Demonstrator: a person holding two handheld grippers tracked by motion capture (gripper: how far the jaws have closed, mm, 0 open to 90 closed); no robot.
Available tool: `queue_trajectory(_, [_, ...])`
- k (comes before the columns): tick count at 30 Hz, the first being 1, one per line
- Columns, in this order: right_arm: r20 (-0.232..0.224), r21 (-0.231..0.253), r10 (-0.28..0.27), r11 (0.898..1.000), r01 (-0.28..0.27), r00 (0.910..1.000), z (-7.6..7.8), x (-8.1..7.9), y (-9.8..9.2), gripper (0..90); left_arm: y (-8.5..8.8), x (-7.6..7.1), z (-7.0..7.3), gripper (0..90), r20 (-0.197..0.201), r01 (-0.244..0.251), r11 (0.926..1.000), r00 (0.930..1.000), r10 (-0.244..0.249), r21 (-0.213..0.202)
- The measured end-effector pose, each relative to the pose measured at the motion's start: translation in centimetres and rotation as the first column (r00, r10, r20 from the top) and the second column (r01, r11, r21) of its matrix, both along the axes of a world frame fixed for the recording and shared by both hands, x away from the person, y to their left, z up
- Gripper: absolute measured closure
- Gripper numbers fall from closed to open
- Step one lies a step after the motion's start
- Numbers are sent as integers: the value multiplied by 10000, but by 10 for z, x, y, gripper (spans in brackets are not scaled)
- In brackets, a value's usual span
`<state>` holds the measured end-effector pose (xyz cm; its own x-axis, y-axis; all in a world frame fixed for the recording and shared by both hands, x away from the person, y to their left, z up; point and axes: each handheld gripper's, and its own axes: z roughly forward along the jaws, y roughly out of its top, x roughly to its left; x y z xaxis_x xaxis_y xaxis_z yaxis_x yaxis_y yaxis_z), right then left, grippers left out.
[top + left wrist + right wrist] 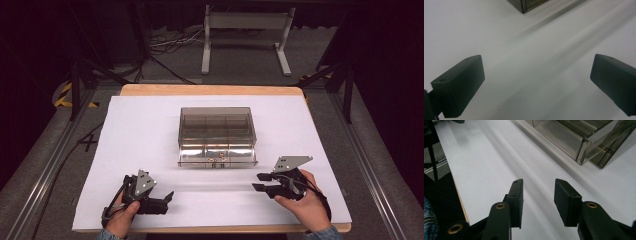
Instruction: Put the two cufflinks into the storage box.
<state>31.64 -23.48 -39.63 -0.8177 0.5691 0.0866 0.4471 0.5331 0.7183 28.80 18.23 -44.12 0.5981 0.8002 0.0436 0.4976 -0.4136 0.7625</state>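
Both grippers hover low near the table's front edge, over the white sheet (150,125) that covers the wooden table (210,90). Left gripper (167,197), by the front-left corner, has its 2 jaws spread wide with nothing between them. Right gripper (259,182), toward the front-right corner, has its jaws partly apart and empty. Between and behind them, mid-table, sits a clear smoky plastic organizer box (217,135), untouched.

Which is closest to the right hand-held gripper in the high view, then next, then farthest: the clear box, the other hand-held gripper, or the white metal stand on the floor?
From the right hand-held gripper:
1. Clear box, just up and left, mid-table.
2. Left hand-held gripper, across the table's near edge.
3. White metal stand, on the floor beyond the table.
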Motion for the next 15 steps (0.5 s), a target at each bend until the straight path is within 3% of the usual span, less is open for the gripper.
queue_trajectory(15, [-19, -201, -397, 9990, 396, 9992, -31, 4, -3, 572, 1, 1, -1, 1, 8, -9, 10000, 10000, 9, 42])
